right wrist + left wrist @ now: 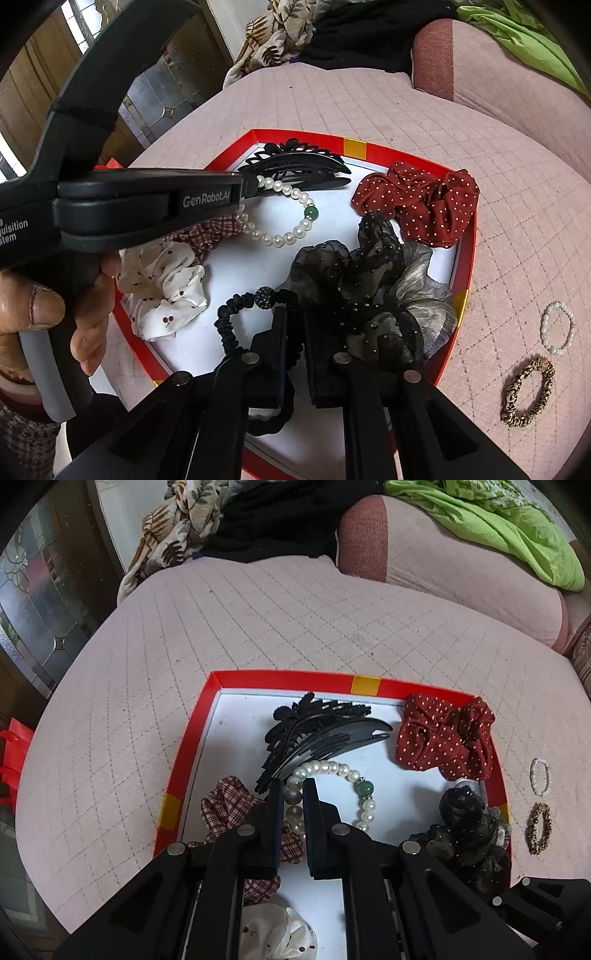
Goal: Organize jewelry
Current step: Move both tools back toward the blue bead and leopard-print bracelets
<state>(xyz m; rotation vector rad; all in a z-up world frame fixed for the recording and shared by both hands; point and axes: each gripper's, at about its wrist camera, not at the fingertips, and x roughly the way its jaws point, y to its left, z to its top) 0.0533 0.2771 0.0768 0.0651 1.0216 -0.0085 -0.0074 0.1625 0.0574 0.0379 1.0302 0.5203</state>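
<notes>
Everything sits on a pink quilted cushion (258, 627) with a stitched diamond grid, kind of a sofa or daybed seat. At its far edge there's a pile of clothes: a leaf-print fabric (177, 528), something black (273, 520), and a bright green cloth (498, 524) draped over a padded pink armrest (424, 554). Off the left edge there's a leaded glass door panel (40, 602) with daylight coming through it.

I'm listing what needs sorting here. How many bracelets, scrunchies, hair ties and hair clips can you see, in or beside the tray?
Bracelets: 3 (pearl bracelet, small white one, gold one)
Scrunchies: 4 (red dotted, black sheer, plaid, white)
Black hair tie: 1
Black hair clip: 1
Total: 9
</notes>
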